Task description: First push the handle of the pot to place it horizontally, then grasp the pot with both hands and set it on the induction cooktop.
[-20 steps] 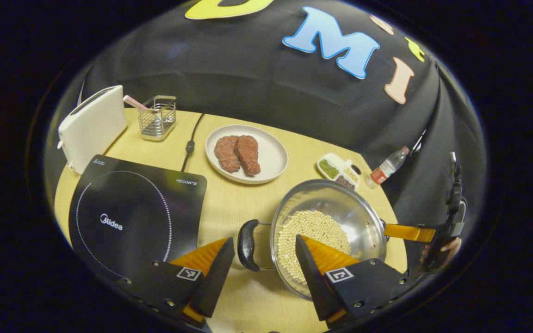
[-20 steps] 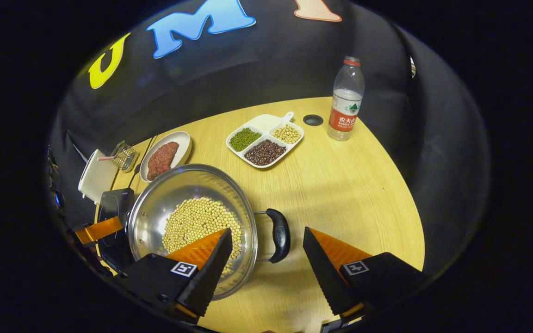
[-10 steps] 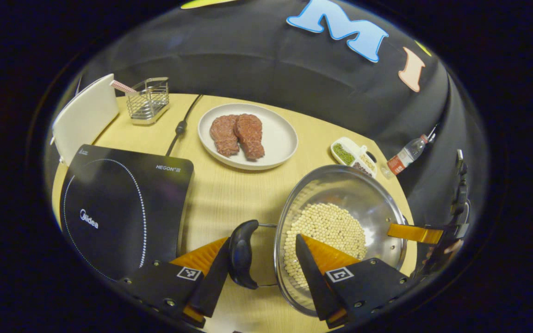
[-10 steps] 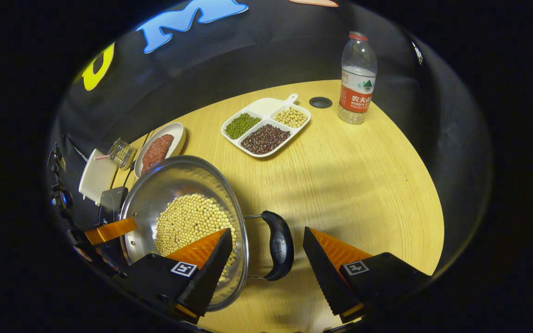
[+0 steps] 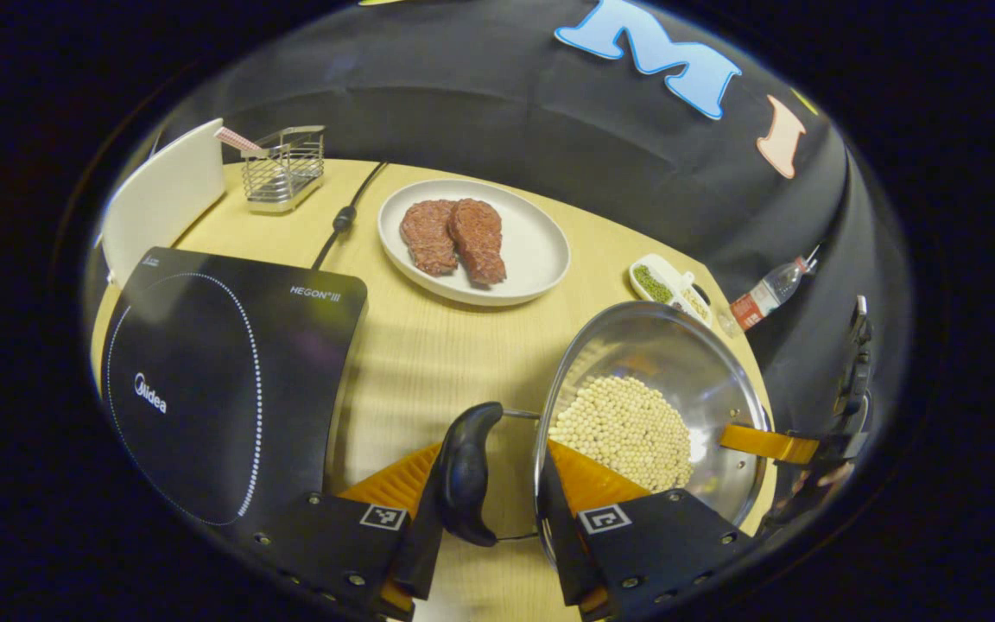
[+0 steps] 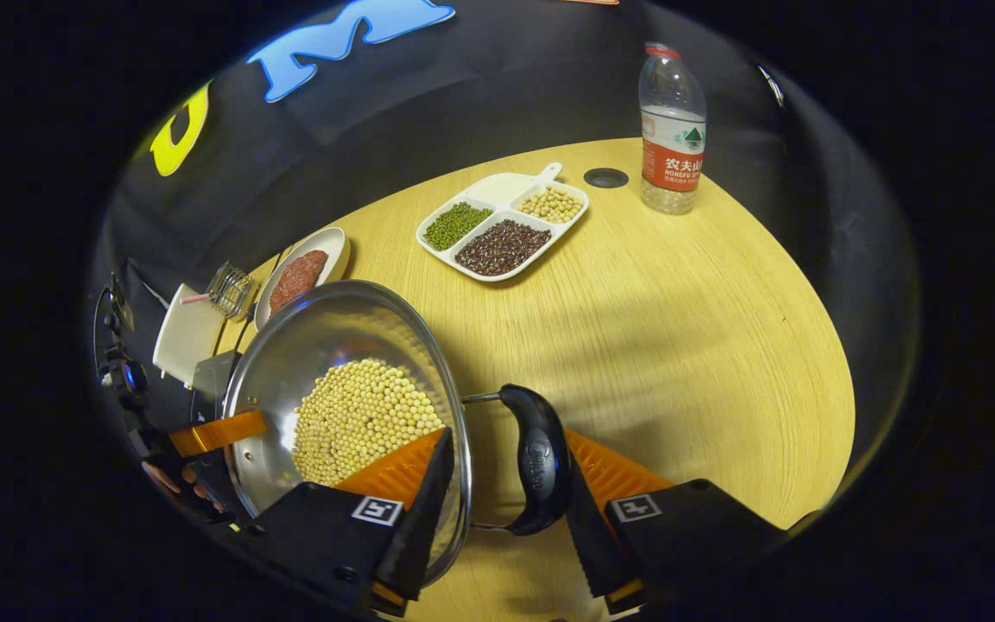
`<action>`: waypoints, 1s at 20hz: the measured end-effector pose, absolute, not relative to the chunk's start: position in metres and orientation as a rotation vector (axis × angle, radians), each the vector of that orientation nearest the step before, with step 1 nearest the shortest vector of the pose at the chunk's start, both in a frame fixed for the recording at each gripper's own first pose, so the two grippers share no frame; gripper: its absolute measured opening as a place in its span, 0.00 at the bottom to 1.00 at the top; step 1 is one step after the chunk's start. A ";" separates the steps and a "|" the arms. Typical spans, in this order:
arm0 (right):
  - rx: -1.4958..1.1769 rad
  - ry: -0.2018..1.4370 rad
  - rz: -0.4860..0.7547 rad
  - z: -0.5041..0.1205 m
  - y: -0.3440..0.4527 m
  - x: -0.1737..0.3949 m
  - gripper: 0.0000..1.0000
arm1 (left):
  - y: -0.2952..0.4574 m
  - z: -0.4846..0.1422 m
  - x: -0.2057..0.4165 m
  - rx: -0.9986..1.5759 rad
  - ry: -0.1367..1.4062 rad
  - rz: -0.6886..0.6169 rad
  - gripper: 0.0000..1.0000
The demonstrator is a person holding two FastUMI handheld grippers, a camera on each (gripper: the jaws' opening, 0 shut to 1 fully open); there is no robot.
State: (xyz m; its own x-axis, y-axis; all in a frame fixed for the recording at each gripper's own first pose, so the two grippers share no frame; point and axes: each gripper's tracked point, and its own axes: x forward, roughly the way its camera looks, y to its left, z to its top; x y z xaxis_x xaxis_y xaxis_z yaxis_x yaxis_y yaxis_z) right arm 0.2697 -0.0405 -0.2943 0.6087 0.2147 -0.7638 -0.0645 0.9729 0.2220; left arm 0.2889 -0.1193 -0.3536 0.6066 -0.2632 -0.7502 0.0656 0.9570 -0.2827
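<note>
1. Clearly, the left gripper view gives the induction cooktop [image 5: 221, 371] at large size, with a white toaster [image 5: 161, 194], a wire basket [image 5: 283, 160] and a black cable [image 5: 342, 220] behind it; the right gripper view gives instead the wide bare part of the desk [image 6: 679, 328], a divided dish [image 6: 506, 186] with three kinds of beans and a water bottle [image 6: 672, 130]
2. The pot [image 5: 662, 345], with soybeans [image 5: 627, 428] inside, stands on the desk just to the right of the cooktop and not on it
3. A plate [image 5: 532, 250] with two pieces of meat [image 5: 454, 238] lies behind, well apart from the pot; the space between pot and cooktop is bare desk
4. The left claw [image 5: 491, 458] is narrow around the left handle [image 5: 467, 475]: one finger outside the handle, the other inside the pot rim
5. The right claw [image 6: 508, 441] is narrow in the same way around the right handle [image 6: 536, 458]
6. Whether the fingers really press, I cannot tell
7. Both claws reach in low from opposite sides of the pot, and each view shows a finger of the other claw at the far rim
</note>
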 end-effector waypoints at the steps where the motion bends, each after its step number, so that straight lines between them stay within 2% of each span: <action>1: 0.186 0.902 0.163 -0.291 -0.041 0.265 0.63 | -0.120 -0.355 0.288 -0.250 0.905 -0.194 0.55; 2: 0.187 0.905 0.163 -0.293 -0.041 0.268 0.60 | -0.121 -0.354 0.288 -0.261 0.911 -0.197 0.55; 3: 0.186 0.904 0.163 -0.293 -0.041 0.268 0.59 | -0.121 -0.355 0.288 -0.269 0.910 -0.198 0.58; 4: 0.182 0.902 0.163 -0.294 -0.040 0.269 0.59 | -0.121 -0.354 0.288 -0.268 0.907 -0.199 0.50; 5: 0.179 0.903 0.157 -0.294 -0.040 0.269 0.57 | -0.121 -0.355 0.288 -0.265 0.906 -0.199 0.52; 6: 0.182 0.905 0.155 -0.295 -0.041 0.269 0.55 | -0.120 -0.353 0.289 -0.259 0.901 -0.200 0.48; 7: 0.178 0.905 0.156 -0.293 -0.041 0.267 0.50 | -0.121 -0.354 0.288 -0.254 0.902 -0.204 0.51; 8: 0.178 0.907 0.157 -0.293 -0.041 0.267 0.50 | -0.121 -0.353 0.289 -0.257 0.899 -0.203 0.54; 11: 0.161 0.901 0.151 -0.293 -0.043 0.264 0.52 | -0.123 -0.354 0.288 -0.240 0.908 -0.207 0.45; 12: 0.154 0.904 0.151 -0.293 -0.044 0.261 0.50 | -0.123 -0.355 0.287 -0.240 0.913 -0.207 0.45; 13: 0.157 0.907 0.149 -0.291 -0.045 0.258 0.52 | -0.124 -0.355 0.285 -0.244 0.917 -0.207 0.49; 15: 0.149 0.910 0.149 -0.289 -0.047 0.249 0.50 | -0.125 -0.352 0.274 -0.247 0.926 -0.210 0.49; 16: 0.146 0.904 0.150 -0.286 -0.048 0.245 0.50 | -0.126 -0.348 0.270 -0.243 0.920 -0.216 0.53; 19: 0.143 0.892 0.144 -0.276 -0.048 0.227 0.52 | -0.125 -0.341 0.258 -0.249 0.913 -0.226 0.53; 20: 0.142 0.889 0.142 -0.273 -0.049 0.220 0.50 | -0.124 -0.337 0.251 -0.249 0.913 -0.230 0.45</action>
State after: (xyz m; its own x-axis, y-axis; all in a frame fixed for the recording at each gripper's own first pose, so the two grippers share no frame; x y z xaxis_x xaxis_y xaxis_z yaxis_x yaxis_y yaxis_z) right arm 0.2205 -0.0487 -0.2728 0.6223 0.1819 -0.7614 -0.0644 0.9812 0.1818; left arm 0.2508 -0.1240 -0.3366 0.5903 -0.3003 -0.7492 0.0904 0.9470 -0.3084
